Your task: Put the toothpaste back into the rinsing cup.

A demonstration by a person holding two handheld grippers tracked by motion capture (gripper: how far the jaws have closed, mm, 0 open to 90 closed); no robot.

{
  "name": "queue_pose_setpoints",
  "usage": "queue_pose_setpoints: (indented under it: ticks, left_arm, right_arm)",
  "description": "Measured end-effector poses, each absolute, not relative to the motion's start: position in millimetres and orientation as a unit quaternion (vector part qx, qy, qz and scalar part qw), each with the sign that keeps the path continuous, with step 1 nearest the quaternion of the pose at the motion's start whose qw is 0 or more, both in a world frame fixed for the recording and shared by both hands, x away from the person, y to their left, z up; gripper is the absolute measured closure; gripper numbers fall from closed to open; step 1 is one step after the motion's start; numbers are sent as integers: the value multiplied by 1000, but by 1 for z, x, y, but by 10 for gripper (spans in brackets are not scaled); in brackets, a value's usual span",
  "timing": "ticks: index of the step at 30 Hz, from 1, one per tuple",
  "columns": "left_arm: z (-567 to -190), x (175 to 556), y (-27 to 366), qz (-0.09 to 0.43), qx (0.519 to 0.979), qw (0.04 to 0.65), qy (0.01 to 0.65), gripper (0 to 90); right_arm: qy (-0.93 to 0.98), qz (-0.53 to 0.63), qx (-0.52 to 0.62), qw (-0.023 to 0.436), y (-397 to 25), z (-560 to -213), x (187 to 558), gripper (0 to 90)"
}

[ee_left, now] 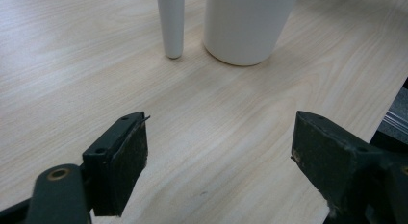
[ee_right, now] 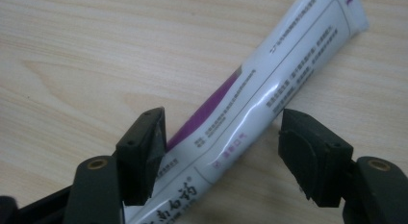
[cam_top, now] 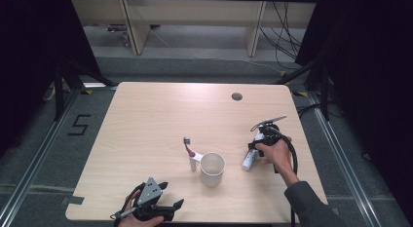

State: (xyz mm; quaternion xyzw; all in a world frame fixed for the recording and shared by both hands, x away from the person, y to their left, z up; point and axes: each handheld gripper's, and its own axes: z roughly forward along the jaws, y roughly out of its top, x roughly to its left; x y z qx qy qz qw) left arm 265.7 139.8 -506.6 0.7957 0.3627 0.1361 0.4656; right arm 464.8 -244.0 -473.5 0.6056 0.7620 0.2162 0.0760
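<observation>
A white toothpaste tube [cam_top: 248, 162] with a purple stripe lies on the wooden table [cam_top: 146, 115] at the right. My right gripper [cam_top: 254, 148] is lowered over it. In the right gripper view the tube [ee_right: 288, 56] runs diagonally between the jaws of the right gripper [ee_right: 223, 125], which is open; the left jaw is against the tube and the right jaw is a little apart from it. A white cup [cam_top: 212, 168] stands mid-table, with a toothbrush [cam_top: 190, 153] lying just left of it. My left gripper [cam_top: 171, 194] rests open at the front edge, pointing at the cup [ee_left: 248, 27] and the brush handle [ee_left: 171, 22].
A round cable hole [cam_top: 236, 96] sits near the table's far right edge. The left and far parts of the tabletop are bare wood. Beyond the table are desk legs and cables on the floor.
</observation>
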Motion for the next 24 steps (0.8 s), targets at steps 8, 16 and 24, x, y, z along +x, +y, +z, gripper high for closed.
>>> queue_pose_setpoints:
  ticks: [8,16,24]
  left_arm:
    - [-505,266,141,137,800,459,362,199]
    - [-505,265,140,136,803,457,358,201]
    - [-506,265,139,135,802,459,358,206]
  right_arm:
    - [780,189,593,68,-230,-478,469,530]
    - [807,171,562,55,-227,-474,472,619]
    - [842,138,521,27,-224,-473,477,733]
